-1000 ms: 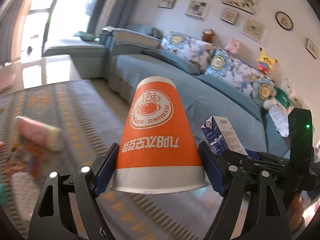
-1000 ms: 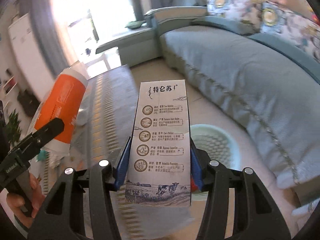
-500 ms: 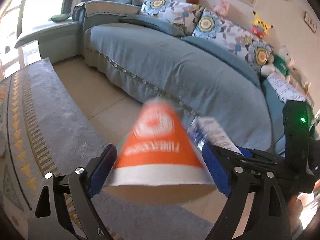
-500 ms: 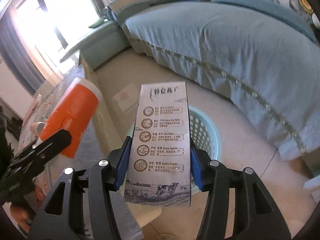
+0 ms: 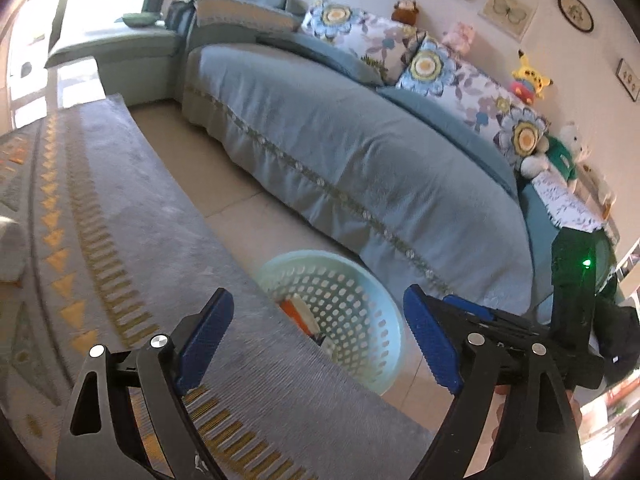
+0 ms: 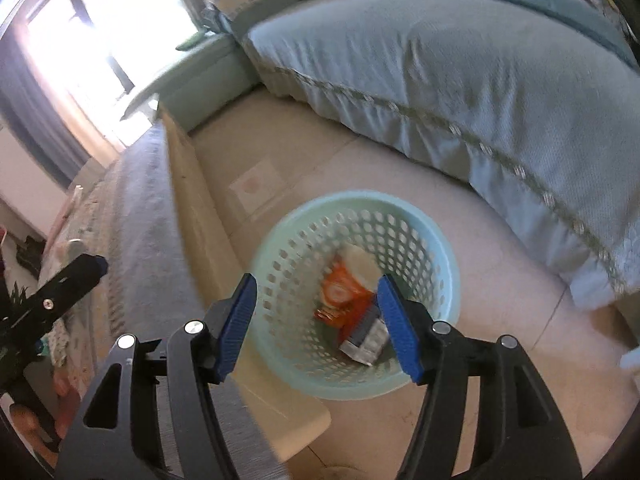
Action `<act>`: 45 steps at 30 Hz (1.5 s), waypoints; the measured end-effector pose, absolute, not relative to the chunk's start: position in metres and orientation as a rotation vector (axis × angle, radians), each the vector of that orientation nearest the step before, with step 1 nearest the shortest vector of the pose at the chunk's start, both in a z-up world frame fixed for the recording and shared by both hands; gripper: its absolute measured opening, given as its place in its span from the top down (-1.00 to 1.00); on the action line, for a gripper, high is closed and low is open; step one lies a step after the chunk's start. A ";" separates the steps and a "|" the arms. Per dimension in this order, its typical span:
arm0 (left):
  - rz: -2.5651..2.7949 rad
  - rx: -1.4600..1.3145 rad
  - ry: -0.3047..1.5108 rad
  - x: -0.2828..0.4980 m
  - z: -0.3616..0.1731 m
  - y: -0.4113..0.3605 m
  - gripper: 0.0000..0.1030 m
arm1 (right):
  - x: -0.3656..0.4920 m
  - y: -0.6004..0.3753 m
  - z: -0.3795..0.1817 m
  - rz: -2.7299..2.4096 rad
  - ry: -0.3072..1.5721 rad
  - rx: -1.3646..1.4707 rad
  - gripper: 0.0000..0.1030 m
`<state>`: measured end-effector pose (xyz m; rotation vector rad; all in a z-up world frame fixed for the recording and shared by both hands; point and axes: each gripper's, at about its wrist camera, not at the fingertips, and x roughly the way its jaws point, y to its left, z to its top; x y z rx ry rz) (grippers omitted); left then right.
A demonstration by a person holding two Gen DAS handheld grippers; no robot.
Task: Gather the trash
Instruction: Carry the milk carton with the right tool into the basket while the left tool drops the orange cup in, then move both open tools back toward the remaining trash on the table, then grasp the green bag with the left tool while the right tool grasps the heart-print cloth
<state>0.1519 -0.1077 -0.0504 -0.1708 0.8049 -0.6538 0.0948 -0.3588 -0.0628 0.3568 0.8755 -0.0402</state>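
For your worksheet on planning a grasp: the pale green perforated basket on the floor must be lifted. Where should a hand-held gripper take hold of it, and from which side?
Grip the basket by its rim, coming from above, one finger inside the wall and one outside. The body looks too wide to span, the top is open, and the wall is thin. Take the rim on the side away from the sofa, clear of the orange cup and carton inside.

No text or number is showing clearly enough to read. The orange cup (image 6: 347,292) lying in the basket (image 6: 448,280) is showing a round white emblem, but its print is blurring. The carton (image 6: 366,340) beside it is showing only grey smears. The wall frames (image 5: 508,8) are carrying pictures, not words.
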 end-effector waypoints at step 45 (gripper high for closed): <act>0.086 -0.254 0.838 0.084 -0.083 0.231 0.09 | 0.127 0.035 -0.062 0.637 0.949 -0.058 0.13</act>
